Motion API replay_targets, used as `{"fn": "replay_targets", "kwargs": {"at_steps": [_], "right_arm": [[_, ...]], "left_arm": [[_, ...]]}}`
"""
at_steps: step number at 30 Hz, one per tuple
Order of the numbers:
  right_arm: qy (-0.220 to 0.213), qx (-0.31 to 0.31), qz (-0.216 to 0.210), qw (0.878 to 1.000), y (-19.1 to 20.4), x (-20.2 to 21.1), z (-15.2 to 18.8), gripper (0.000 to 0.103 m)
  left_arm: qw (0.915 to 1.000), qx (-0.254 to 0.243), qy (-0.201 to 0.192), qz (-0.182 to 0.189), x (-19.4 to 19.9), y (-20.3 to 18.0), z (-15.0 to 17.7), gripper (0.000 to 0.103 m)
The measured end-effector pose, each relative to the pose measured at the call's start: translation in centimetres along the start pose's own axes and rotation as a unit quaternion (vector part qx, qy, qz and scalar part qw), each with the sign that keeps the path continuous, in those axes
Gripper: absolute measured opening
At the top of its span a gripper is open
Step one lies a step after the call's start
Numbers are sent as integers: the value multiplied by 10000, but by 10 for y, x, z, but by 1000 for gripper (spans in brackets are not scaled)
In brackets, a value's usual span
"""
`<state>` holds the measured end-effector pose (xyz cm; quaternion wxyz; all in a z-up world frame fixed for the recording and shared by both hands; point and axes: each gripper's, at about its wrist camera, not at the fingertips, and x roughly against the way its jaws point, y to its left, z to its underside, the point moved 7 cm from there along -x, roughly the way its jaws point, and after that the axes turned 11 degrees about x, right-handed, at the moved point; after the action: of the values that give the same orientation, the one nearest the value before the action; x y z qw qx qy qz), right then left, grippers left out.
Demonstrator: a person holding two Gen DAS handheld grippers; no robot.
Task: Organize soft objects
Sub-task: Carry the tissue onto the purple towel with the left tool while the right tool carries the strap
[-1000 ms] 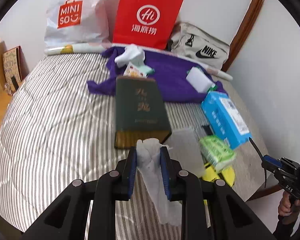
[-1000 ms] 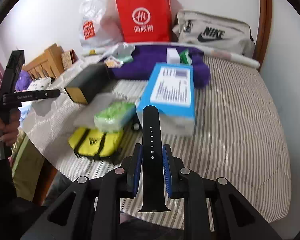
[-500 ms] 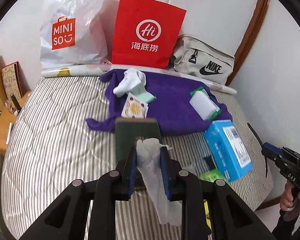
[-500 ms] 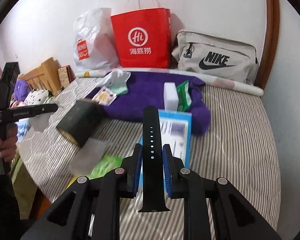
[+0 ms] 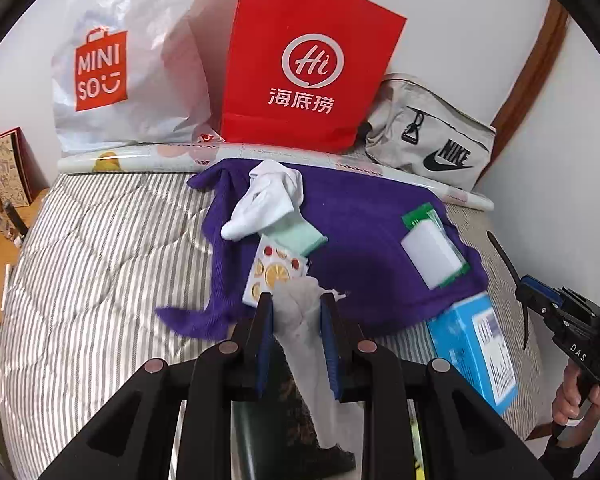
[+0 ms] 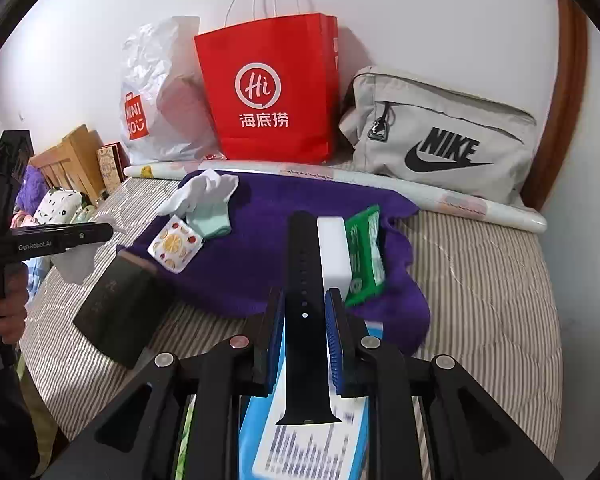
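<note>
Two grippers are each carrying something above the striped bed [image 5: 92,248]. Your left gripper [image 5: 296,304] has its blue pads pressed onto a crumpled white tissue [image 5: 304,320], which stands up a little above the fingertips and trails down between the fingers toward the camera; seen from the other side, that same tissue hangs below the left gripper's tip at the left edge of the view. Your right gripper [image 6: 305,300] is pinching a black watch strap [image 6: 303,280], which runs lengthwise between the pads, its holed end reaching out past the fingertips and its wide end pointing back at the camera. Straight ahead of both tools lies a purple towel [image 5: 360,216] spread across the bed, and on it rest a white sock [image 5: 268,200], a mint-green sock [image 5: 296,236] touching it, a small fruit-print packet [image 5: 272,272] just beyond the left fingertips, and a white pack with a green wrapper [image 6: 352,256] just beyond the right fingertips. Under the right gripper sits a blue box [image 6: 312,448], with a dark green box [image 6: 120,312] off to its left on the stripes. Against the wall stand a white Miniso bag [image 5: 112,68], a red paper bag [image 5: 308,64] and a grey Nike bag [image 6: 440,136].
</note>
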<state>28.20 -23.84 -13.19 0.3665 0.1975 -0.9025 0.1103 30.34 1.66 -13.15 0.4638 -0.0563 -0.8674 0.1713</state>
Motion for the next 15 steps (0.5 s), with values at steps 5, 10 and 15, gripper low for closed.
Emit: {"fn": "replay_targets", "kwargs": {"at_steps": [5,10,15], "right_arm": [[74,-1,-13,10000,-11,-23,-12,20],[199,-59,-39,9998,-27,-49,-21,20],[311,-87,35,9995,-43,-72,-30,20]], "left_arm": [[9998,131,144,-5,-25,0,-16,22],[9995,167,252,-25,-45,-1,-30,22],[9991,188,370,-39,-62,1,-40,22]]}}
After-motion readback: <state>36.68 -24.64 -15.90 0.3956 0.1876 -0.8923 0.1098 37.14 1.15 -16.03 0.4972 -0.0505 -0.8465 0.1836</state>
